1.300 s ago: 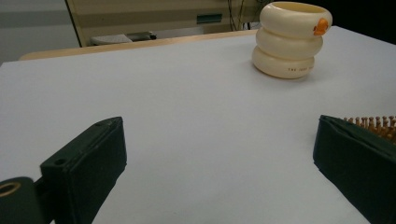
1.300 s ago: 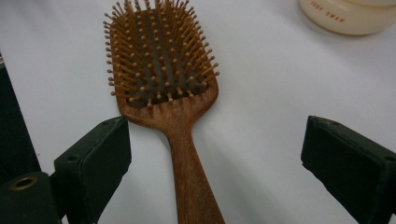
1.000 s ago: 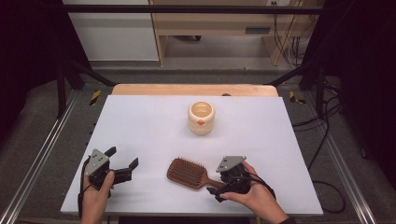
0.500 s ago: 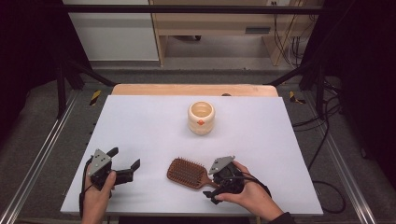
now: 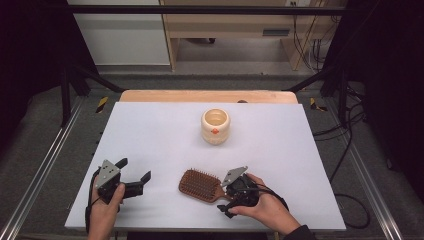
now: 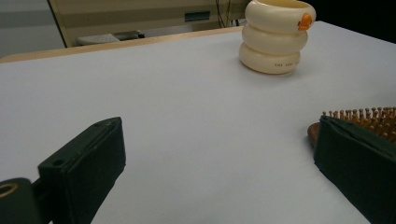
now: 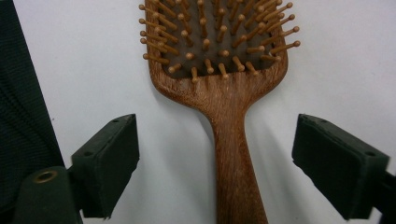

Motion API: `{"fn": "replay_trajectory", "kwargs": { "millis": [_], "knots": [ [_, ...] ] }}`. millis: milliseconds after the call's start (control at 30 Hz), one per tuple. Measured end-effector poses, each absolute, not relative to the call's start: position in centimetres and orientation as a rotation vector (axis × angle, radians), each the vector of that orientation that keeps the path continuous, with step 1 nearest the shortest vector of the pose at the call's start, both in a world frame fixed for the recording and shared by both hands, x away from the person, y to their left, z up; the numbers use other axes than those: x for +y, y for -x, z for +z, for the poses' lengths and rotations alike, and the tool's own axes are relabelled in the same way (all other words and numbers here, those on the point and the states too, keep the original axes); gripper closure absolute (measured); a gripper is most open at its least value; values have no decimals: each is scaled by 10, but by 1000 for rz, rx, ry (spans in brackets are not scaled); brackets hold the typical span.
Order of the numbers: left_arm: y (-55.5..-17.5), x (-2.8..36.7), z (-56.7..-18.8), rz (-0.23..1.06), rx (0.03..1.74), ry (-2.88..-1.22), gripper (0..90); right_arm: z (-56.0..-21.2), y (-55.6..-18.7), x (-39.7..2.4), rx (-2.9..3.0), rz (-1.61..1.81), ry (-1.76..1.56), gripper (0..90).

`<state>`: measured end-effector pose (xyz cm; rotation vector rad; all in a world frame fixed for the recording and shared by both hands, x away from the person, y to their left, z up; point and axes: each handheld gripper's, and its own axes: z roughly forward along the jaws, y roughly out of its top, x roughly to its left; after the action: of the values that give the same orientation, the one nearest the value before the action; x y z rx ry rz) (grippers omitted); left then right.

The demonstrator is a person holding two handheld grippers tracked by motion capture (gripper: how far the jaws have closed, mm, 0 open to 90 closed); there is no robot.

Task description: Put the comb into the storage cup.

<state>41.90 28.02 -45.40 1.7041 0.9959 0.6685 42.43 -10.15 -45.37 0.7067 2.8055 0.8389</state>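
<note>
Count: one hairbrush, one cream cup, one white table, your two grippers.
Hairbrush: lies bristles-up near the table's front edge, handle toward your right hand.
Cup: stands upright, well behind the hairbrush.
Right gripper: jaws spread, one on each side of the handle, neither touching it.
Left gripper: jaws spread, nothing between them.
Change: your right gripper has slid left from a second ago, now astride the handle; left gripper, hairbrush and cup are unmoved.
</note>
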Motion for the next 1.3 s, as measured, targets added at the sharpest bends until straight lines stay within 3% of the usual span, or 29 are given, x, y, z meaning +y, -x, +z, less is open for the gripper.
{"fn": "replay_trajectory", "kwargs": {
  "millis": [400, 633, 1300],
  "knots": [
    [-419, 280, -454, 664, 997, -1705, 21, -454, -430, -103, 2815, 806, -740, 398],
    [-419, 280, -454, 665, 997, -1704, 21, -454, -431, -101, 2830, 781, -731, 475],
    [-419, 280, -454, 665, 995, -1703, 21, -457, -433, -97, 2852, 740, -693, 591]
  ]
}}
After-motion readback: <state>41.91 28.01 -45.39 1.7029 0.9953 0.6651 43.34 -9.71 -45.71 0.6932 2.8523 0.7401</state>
